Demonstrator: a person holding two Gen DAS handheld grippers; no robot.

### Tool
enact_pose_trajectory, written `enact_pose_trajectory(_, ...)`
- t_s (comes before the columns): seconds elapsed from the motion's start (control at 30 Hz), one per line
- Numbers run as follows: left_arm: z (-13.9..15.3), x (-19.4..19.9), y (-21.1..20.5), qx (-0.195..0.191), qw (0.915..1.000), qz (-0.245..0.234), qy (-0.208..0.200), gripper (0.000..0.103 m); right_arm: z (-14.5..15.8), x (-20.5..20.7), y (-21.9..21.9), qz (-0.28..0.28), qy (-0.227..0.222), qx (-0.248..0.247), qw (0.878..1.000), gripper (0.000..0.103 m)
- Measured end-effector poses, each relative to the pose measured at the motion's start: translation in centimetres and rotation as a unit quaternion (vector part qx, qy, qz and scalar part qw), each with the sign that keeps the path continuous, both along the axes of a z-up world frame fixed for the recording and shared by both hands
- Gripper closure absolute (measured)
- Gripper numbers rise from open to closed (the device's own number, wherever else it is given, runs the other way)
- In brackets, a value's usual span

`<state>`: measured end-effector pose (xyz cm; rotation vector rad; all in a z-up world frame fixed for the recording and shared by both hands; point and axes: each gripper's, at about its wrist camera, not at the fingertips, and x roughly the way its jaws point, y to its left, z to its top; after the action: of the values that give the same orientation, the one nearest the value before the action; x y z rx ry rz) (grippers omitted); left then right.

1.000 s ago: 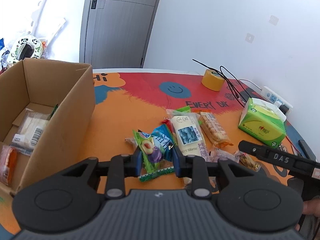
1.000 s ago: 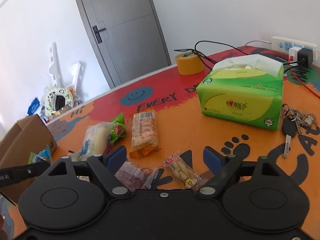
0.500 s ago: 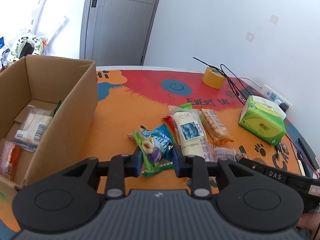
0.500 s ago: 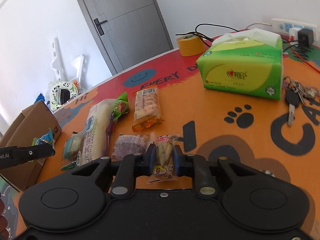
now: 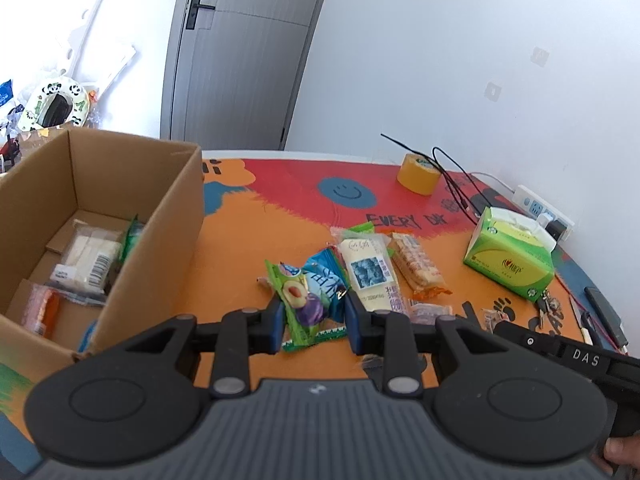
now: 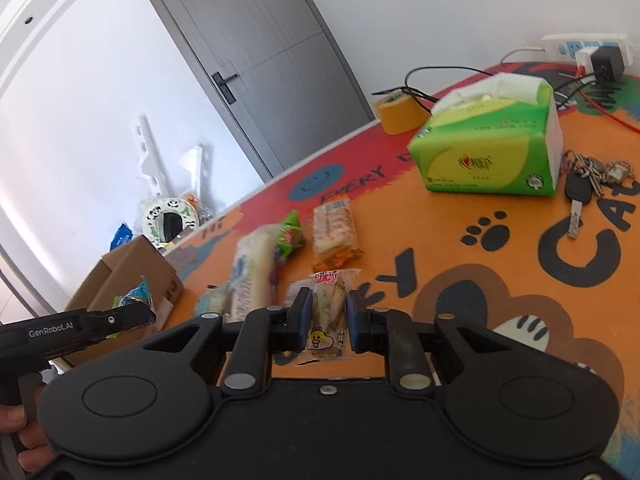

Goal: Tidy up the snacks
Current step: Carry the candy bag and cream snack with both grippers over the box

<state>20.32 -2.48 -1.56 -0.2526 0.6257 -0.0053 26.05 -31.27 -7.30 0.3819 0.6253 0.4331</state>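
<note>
My left gripper (image 5: 314, 322) is shut on green and blue snack packets (image 5: 308, 300) and holds them above the table, right of the open cardboard box (image 5: 160, 216). The box holds a white cake packet (image 5: 90, 256) and an orange snack (image 5: 46, 312). My right gripper (image 6: 327, 322) is shut on a small clear snack packet (image 6: 330, 312) with a cartoon face, lifted off the table. On the table lie a long white cake packet (image 5: 370, 272), a biscuit packet (image 5: 416, 268) and a small pink packet (image 5: 428, 312).
A green tissue box (image 6: 492, 148) stands at the right, keys (image 6: 592, 176) beside it. A yellow tape roll (image 5: 418, 170), black cables and a power strip (image 5: 540, 210) sit at the table's far side. The door and clutter lie beyond.
My right gripper shut on the small clear packet and has lifted it. My left gripper kept its packets and moved slightly up and back.
</note>
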Motion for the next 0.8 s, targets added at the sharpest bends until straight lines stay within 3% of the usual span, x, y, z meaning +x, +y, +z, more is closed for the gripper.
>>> enact_pose_trajectory(0.8, 5.5, -3.6, 5.1, -0.013, 0.9967, 0.037, -0.072, 0.074, 5.7, -0.6, 8.5, 0.053, -0.061, 0.005, 0.997, 0.083)
